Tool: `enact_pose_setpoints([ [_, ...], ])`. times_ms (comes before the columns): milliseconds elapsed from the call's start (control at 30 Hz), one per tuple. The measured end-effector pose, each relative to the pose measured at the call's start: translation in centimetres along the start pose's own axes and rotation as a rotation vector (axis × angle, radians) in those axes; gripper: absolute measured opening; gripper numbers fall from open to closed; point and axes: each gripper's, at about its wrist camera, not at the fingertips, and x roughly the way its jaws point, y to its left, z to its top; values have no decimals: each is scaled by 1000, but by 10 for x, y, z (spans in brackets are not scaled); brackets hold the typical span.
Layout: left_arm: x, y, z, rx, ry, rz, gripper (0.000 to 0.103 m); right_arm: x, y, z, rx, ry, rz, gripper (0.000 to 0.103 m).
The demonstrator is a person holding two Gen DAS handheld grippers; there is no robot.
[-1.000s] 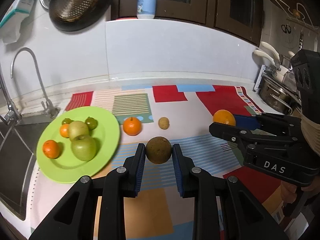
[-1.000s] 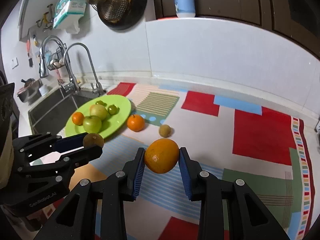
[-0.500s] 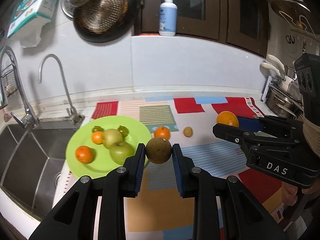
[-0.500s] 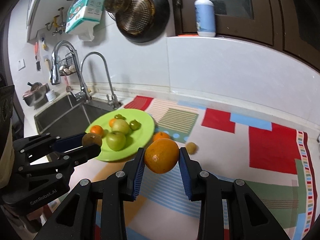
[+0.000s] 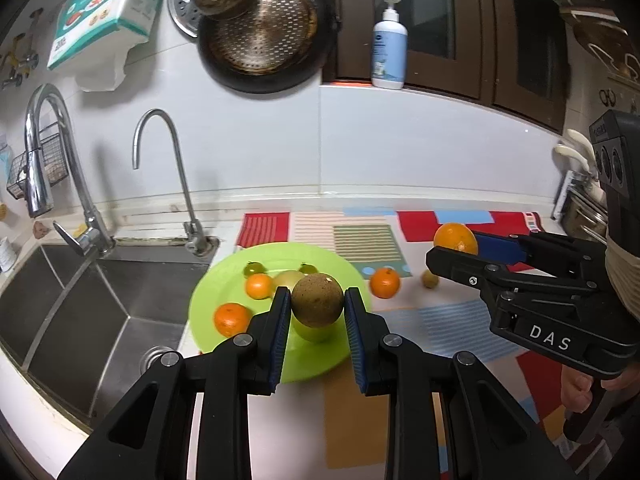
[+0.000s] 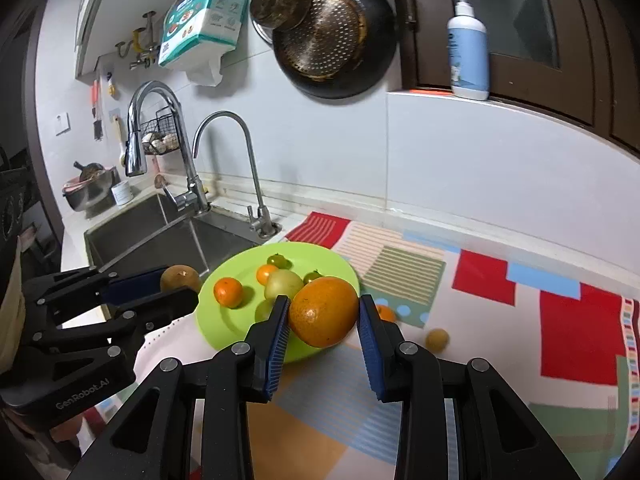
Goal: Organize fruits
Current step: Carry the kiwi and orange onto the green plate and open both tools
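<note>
1. Read from left to right, the legible writing is "GenRobot.AI" on the body of the black left gripper [image 6: 176, 286] in the right wrist view and "DAS" on the body of the black right gripper [image 5: 452, 250] in the left wrist view; the print on the teal-and-white paper package [image 5: 106, 8] on the wall is too small to read, as is the label of the white-and-blue pump bottle [image 5: 389, 50].
2. The left gripper pinches a round brown rough-skinned fruit [image 5: 317, 300] between its blue pads, held above the near part of the round lime-green plate [image 5: 208, 300].
3. On the plate lie two small orange mandarins [image 5: 232, 319], two pale green apples [image 6: 284, 284] and two little dark green fruits [image 5: 256, 268].
4. The right gripper pinches a large orange [image 6: 324, 311], held off to the right of the plate.
5. Right of the plate, a small mandarin [image 5: 385, 282] and a tiny tan fruit [image 5: 430, 279] rest on the colourful patchwork mat [image 6: 560, 320].
6. Compared with a second ago, both grippers have risen and swung left: the steel sink [image 5: 72, 304] now fills more of the view, and the brown fruit has gone from over the mat to over the plate.
</note>
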Motion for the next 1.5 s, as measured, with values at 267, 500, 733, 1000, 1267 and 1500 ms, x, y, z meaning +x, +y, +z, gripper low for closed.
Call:
enact_pose_setpoints([
  [267,24,21,3,-37,28,35,28,35,6,16,-19,17,33,35],
  [500,53,32,-3,-67,88,52,28,74,1,18,-17,73,69,35],
  [733,80,39,-8,-76,138,68,28,111,-5,14,-7,130,97,35],
  [1000,91,42,-10,-60,150,77,29,137,-6,13,4,161,127,35],
  [1267,80,43,-8,-69,126,91,33,122,-7,13,12,121,107,47],
  [1500,52,30,-6,-62,76,90,44,89,-7,8,19,94,66,47],
])
